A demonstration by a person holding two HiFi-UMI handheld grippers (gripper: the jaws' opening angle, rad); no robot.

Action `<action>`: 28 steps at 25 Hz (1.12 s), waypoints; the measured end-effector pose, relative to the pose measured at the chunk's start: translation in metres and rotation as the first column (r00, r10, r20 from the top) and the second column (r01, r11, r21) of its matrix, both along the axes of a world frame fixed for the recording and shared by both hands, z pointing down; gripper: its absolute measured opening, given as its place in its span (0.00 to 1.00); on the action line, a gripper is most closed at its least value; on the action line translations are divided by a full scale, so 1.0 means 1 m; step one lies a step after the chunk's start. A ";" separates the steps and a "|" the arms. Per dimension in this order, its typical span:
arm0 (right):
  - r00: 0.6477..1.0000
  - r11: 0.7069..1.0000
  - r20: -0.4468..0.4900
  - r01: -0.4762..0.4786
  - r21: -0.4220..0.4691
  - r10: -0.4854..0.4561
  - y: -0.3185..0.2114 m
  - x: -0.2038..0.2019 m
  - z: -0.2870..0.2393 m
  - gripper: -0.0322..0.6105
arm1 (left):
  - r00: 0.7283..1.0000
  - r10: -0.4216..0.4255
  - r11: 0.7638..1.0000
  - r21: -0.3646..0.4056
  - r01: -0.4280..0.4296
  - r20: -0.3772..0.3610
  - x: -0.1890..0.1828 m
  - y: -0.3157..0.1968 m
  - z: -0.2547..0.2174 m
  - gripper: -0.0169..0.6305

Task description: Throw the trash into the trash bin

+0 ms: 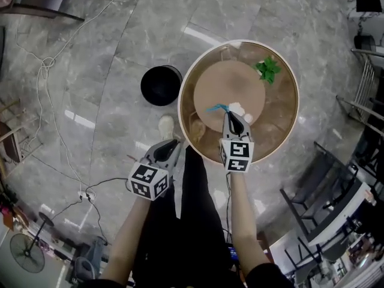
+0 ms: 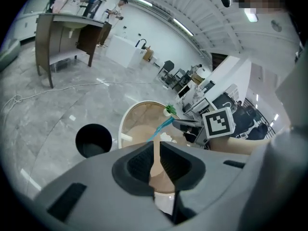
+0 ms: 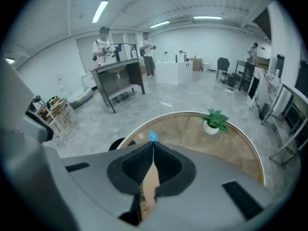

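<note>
The black trash bin (image 1: 161,86) stands on the floor left of the round glass table (image 1: 287,125); it also shows in the left gripper view (image 2: 94,141). My right gripper (image 1: 228,114) hangs over the table's middle, shut on a thin blue strip (image 1: 217,107) that sticks out past its tips (image 3: 152,136). A white crumpled scrap (image 1: 238,108) lies on the table just beside it. My left gripper (image 1: 174,143) is lower, at the table's near-left edge, with a narrow slit between its pads and nothing in it (image 2: 156,150).
A small potted plant (image 1: 268,69) stands at the table's far right. A white object (image 1: 166,125) sits on the floor between bin and table. Cables (image 1: 45,71) trail over the floor at left. Chairs and desks (image 1: 312,191) crowd the right side.
</note>
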State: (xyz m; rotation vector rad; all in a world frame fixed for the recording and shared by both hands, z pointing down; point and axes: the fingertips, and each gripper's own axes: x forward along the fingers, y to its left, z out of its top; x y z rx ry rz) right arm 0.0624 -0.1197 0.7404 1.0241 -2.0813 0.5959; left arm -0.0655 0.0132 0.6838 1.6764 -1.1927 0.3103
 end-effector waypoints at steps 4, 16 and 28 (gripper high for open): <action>0.989 0.989 0.042 0.141 0.033 -0.142 0.000 -0.070 -0.015 0.07 | 0.997 -0.077 0.997 -0.003 0.077 -0.001 -0.026 0.009 0.000 0.09; 0.833 0.834 0.058 0.545 0.079 -0.550 0.042 -0.246 -0.015 0.11 | 0.954 -0.301 0.953 -0.024 0.301 0.010 -0.108 0.046 0.009 0.09; 0.843 0.846 0.068 0.531 0.046 -0.533 0.055 -0.239 -0.014 0.19 | 0.952 -0.305 0.952 -0.004 0.305 0.005 -0.120 0.051 0.008 0.09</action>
